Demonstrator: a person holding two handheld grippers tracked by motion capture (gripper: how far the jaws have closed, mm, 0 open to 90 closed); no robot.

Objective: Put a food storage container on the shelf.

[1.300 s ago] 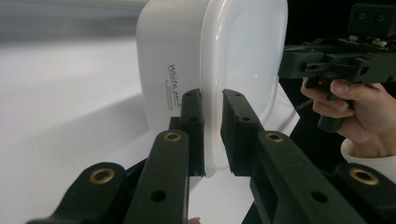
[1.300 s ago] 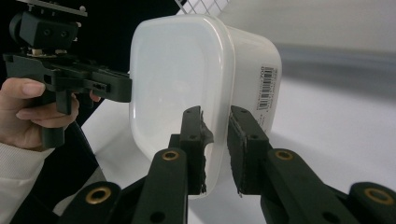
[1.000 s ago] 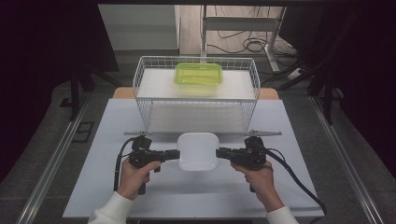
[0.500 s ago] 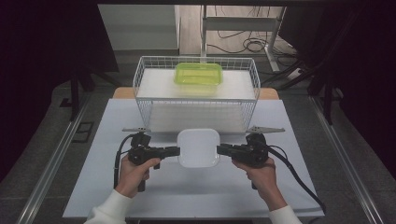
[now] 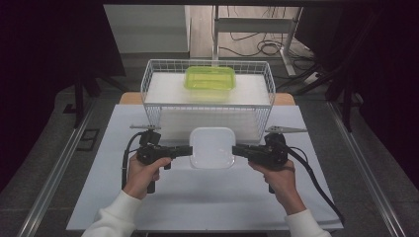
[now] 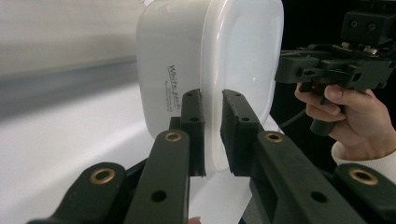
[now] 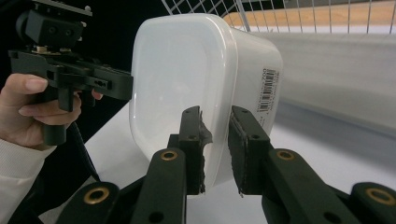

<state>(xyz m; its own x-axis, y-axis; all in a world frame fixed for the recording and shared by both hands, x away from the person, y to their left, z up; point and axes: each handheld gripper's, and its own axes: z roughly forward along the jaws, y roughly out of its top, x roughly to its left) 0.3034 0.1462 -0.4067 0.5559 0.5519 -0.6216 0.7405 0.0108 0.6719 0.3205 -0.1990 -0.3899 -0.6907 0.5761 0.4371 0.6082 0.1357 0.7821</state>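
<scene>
Left gripper view, nearest first: the left gripper (image 6: 212, 135) has its two black jaws clamped on the rim of a white plastic container (image 6: 205, 70), one jaw on the outer wall and the other on the inner face. On that outer wall runs a line of small dark script that seems to begin "White"; the rest is too fine to read. Past the container, a hand grips the right gripper (image 6: 285, 74), which pinches the opposite rim.

In the right gripper view the right gripper's jaws are likewise clamped on the container's rim, and the wall beside them carries a small barcode label (image 7: 267, 91) with digits too small to make out.

From the high view, the container (image 5: 212, 147) hangs level between the two grippers, open side up, held clear of the white desk (image 5: 197, 197) near the person's edge. The left gripper (image 5: 185, 150) grips its left rim and the right gripper (image 5: 238, 150) its right rim. Just beyond stands a white wire basket (image 5: 153, 106), and at its far side sits a green lidded container (image 5: 210, 79).
</scene>
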